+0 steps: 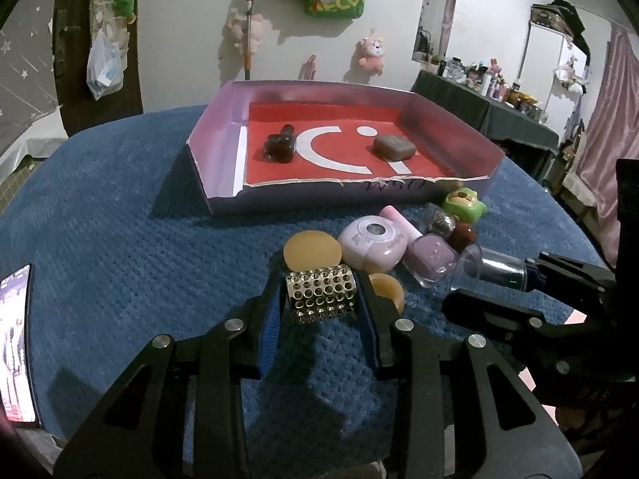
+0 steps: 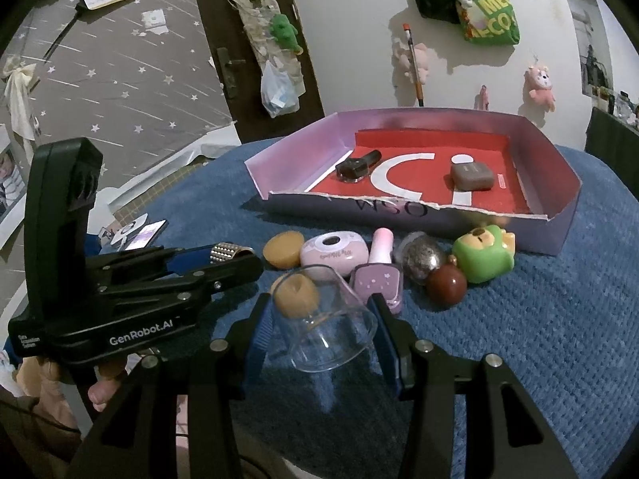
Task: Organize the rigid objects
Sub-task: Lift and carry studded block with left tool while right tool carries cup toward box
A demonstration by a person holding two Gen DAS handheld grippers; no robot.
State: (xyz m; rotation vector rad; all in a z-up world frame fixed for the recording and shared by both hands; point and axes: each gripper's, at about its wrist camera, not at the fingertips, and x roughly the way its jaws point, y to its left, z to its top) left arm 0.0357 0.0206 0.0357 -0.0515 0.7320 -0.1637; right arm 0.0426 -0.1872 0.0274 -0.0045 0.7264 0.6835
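Observation:
My left gripper point(image 1: 319, 295) is shut on a studded gold cuff point(image 1: 321, 293), held just above the blue cloth; the cuff also shows in the right wrist view point(image 2: 225, 252). My right gripper point(image 2: 321, 321) is shut on a clear plastic cup point(image 2: 325, 319), lying on its side; the cup also shows in the left wrist view point(image 1: 489, 265). Ahead stands a shallow box point(image 1: 217, 135) with a red floor, holding a dark bottle point(image 1: 280, 144) and a brown-grey case point(image 1: 393, 147). Loose items lie between the grippers and the box.
On the cloth: an orange disc point(image 1: 312, 249), an orange ring point(image 1: 386, 289), a pink round case point(image 1: 373, 242), a purple nail polish bottle point(image 1: 429, 257), a glitter ball point(image 2: 422, 257), a red ball point(image 2: 446, 285), a green toy point(image 2: 483, 257). A phone point(image 1: 16, 347) lies at the left.

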